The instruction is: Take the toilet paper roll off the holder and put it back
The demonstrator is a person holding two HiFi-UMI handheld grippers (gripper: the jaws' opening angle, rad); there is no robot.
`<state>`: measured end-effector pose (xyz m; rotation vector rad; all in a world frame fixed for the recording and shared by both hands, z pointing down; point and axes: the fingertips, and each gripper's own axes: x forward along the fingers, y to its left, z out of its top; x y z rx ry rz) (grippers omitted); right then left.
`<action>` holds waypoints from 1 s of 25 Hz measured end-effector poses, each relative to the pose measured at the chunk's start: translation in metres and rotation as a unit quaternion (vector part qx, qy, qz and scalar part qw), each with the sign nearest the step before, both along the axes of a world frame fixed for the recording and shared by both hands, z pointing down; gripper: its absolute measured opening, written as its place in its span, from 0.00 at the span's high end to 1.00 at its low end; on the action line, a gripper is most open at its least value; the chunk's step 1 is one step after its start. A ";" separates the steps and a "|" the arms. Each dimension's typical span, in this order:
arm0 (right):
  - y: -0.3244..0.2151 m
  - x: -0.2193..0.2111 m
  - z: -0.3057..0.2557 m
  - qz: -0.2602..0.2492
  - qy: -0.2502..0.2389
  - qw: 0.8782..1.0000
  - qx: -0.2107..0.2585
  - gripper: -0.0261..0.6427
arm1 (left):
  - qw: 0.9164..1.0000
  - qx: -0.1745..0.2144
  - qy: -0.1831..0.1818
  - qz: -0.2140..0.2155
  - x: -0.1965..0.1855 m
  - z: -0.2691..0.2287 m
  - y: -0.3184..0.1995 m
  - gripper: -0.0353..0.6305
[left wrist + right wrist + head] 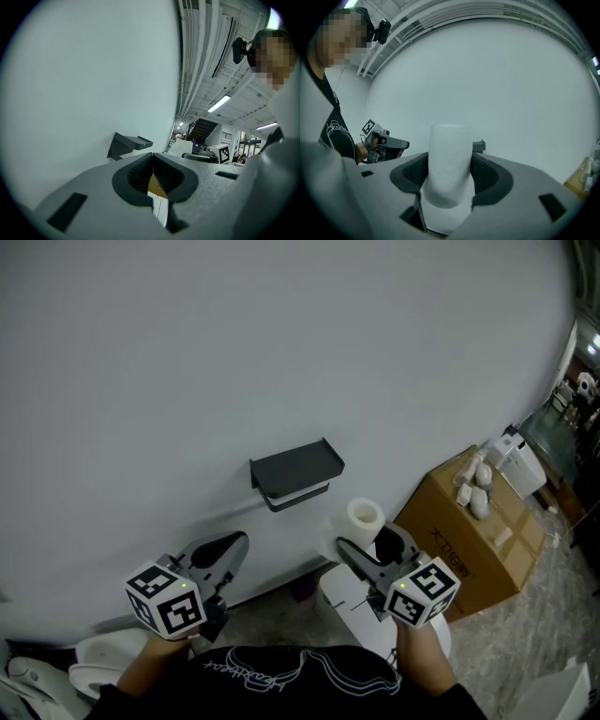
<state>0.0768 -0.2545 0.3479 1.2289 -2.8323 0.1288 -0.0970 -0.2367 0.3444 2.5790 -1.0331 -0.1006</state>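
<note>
A dark grey holder (296, 474) is fixed to the pale wall, and its bar carries no roll. The white toilet paper roll (364, 517) is below and right of it, upright, with my right gripper (373, 542) shut on its sides. In the right gripper view the roll (449, 161) fills the gap between the jaws and hides most of the holder (478, 146). My left gripper (223, 551) hangs lower left of the holder, jaws together and holding nothing. In the left gripper view the holder (129, 144) is ahead of the shut gripper (153, 159).
A cardboard box (473, 531) with white items on top stands against the wall at the right. A white fixture (345, 604) sits under my right gripper, and another white object (98, 660) lies on the floor at the lower left.
</note>
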 end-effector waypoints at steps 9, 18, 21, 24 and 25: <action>-0.021 -0.003 -0.034 -0.012 0.007 0.999 0.042 0.54 | 1.000 0.012 -0.004 -0.004 0.001 -0.007 -0.010 0.94; -0.049 -0.013 -0.065 -0.027 0.019 0.997 0.077 0.54 | 0.999 0.027 -0.001 -0.018 -0.008 -0.014 -0.023 0.94; -0.061 -0.018 -0.072 -0.032 0.022 0.996 0.085 0.54 | 0.999 0.026 -0.003 -0.024 -0.012 -0.014 -0.028 0.94; -0.073 -0.024 -0.077 -0.038 0.023 0.995 0.091 0.54 | 0.999 0.027 -0.010 -0.024 -0.014 -0.012 -0.033 0.94; -0.077 -0.026 -0.078 -0.039 0.023 0.995 0.092 0.54 | 0.999 0.027 -0.010 -0.025 -0.016 -0.012 -0.035 0.94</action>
